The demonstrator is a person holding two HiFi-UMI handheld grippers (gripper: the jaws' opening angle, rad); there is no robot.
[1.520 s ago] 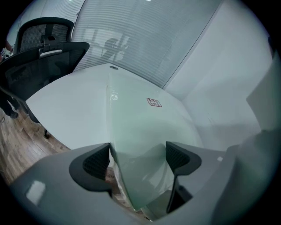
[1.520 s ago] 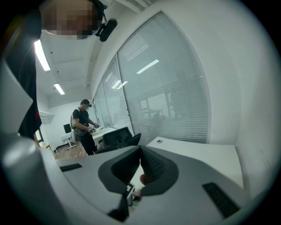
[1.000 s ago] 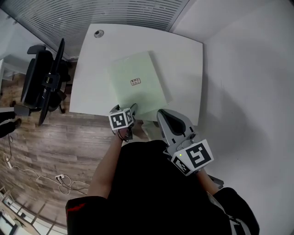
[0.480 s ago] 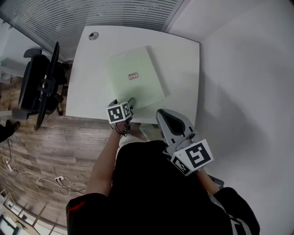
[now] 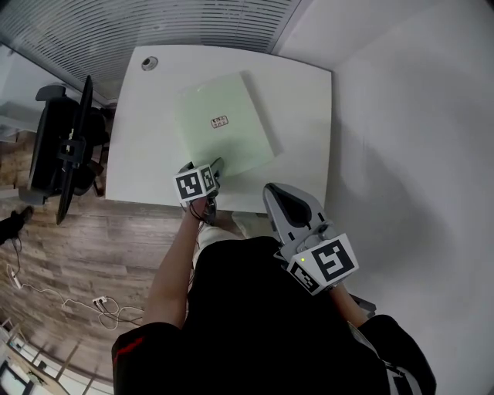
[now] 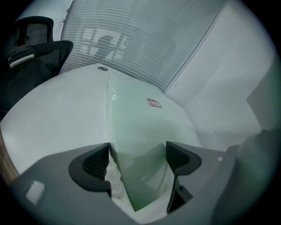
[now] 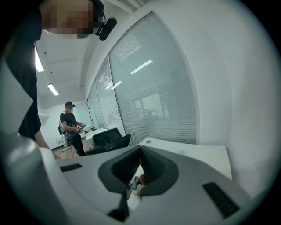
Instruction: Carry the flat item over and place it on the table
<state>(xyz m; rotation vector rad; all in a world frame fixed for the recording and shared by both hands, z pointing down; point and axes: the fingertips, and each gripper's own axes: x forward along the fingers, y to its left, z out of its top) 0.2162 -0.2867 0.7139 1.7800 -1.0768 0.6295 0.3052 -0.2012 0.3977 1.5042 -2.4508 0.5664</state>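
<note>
- At 9 o'clock from the table [image 5: 309, 116] we see a black mesh office chair [image 5: 58, 146], close to the table's left edge, standing on a wood-plank floor [image 5: 93, 231].
- White cables [image 5: 100, 305] lie loose on that floor at 7 o'clock, well apart from the table.
- A small round cap [image 5: 149, 63] sits in the smooth white top near its far left corner, at 11 o'clock from the sheet.
- Our left gripper [image 5: 214, 168] is at the table's near edge. Its jaws stand wide apart with the sheet's near corner lying between them, neither ribbed pad pressing on it.
- The pale green sheet [image 5: 224, 127] lies flat on the table, thin, glossy and square-cornered, turned slightly askew, with a small printed label [image 5: 220, 121] near its middle.
- At 3 o'clock from the sheet, a broad strip of bare top runs to the table's right edge.
- Our right gripper [image 5: 276, 194] hangs over the near edge at 5 o'clock from the sheet, its jaws pressed together on nothing.
- A plain white wall [image 5: 417, 139] borders the table's right side, and slatted blinds [image 5: 193, 23] close off the far side at 12 o'clock.
</note>
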